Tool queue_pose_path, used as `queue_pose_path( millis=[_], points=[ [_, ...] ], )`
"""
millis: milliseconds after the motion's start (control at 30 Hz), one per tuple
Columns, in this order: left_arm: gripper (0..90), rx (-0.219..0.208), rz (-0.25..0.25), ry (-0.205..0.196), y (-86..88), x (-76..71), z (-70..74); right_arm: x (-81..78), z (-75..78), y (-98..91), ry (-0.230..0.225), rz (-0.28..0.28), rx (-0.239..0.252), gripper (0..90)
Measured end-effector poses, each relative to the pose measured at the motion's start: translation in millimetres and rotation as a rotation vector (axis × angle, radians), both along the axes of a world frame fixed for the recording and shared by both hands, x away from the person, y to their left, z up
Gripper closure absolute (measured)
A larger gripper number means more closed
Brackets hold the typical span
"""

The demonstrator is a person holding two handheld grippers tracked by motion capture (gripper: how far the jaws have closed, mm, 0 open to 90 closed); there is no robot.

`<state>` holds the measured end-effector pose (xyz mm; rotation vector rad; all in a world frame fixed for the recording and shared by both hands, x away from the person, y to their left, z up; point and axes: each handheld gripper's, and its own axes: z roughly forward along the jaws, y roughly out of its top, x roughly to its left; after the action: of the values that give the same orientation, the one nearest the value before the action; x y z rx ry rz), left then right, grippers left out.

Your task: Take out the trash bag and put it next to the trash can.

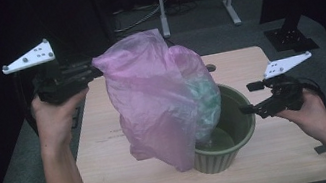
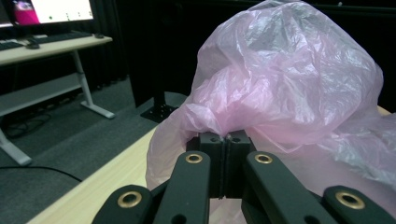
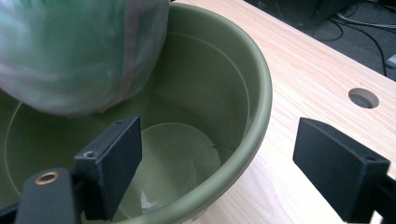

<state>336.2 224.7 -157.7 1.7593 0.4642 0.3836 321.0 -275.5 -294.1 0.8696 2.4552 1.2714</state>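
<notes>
High view: bag [image 1: 152, 98] partly inside pot [image 1: 241, 131]

A ribbed green plastic pot [image 1: 229, 130] stands on the light wooden surface [image 1: 116, 181], right of centre. A crumpled pink plastic bag [image 1: 152, 98] hangs over the pot's left rim, held up at its left by the left gripper [image 1: 92, 73]. The right gripper [image 1: 250, 109] straddles the pot's right rim.

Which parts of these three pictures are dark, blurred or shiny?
High view: the surroundings are dim, while the table and pink bag are lit. Left gripper view: the bag glints with highlights; the monitor is overexposed. Right gripper view: the bag's bulge is blurred; the green pot looks sharp.
</notes>
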Motion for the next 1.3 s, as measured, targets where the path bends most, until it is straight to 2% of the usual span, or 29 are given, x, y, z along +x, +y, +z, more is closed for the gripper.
queue_pose_path(
  millis=[200,600,1167,1300],
  points=[
    [89.4,0.005,0.023,-0.022,8.4,-0.1,17.9,0.1,-0.1,0.4,0.001,0.001,-0.001,14.4],
    [89.4,-0.008,0.069,-0.062,24.2,-5.1,40.5,-0.2,0.3,0.8,0.002,0.002,0.000,14.3],
    [89.4,-0.022,0.156,-0.093,48.6,-4.7,61.0,0.5,-0.7,2.3,0.004,0.003,-0.004,14.3],
    [89.5,-0.022,0.170,-0.090,48.6,-2.2,59.4,0.6,-0.7,2.5,0.004,0.003,-0.003,14.4]
  ],
)
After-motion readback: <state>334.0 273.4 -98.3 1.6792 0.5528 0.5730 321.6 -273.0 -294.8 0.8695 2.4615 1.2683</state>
